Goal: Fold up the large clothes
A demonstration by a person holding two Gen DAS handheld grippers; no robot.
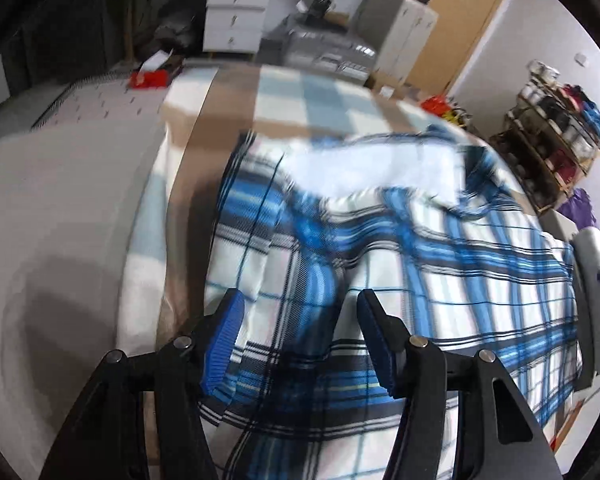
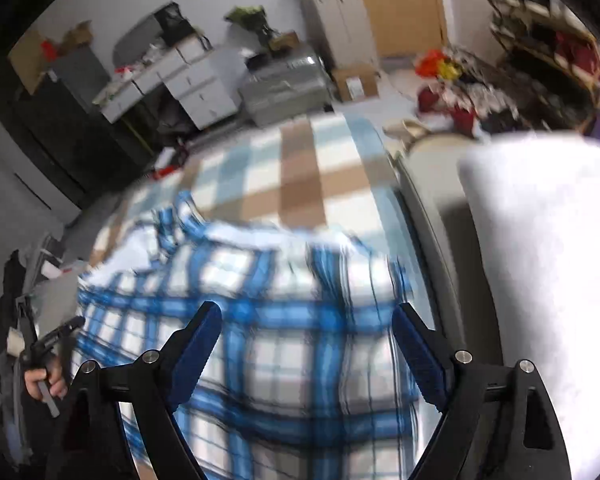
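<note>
- While the left gripper hangs over the blue plaid shirt, its fingers stand apart and hold no cloth; the shirt lies rumpled on the checked bed cover.
- Seen from the right wrist, the right gripper is wide open above the shirt, gripping nothing.
- The step seems between folds; next, each gripper needs a fresh edge to pinch.

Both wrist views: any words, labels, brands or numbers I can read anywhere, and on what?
None can be read in either view.
Cardboard box by the door: a pale label, too blurred to read.
Red box beyond the bed: a white patch, too small to read.
Blue plaid shirt and checked bedcover: pattern only, no text visible.
</note>
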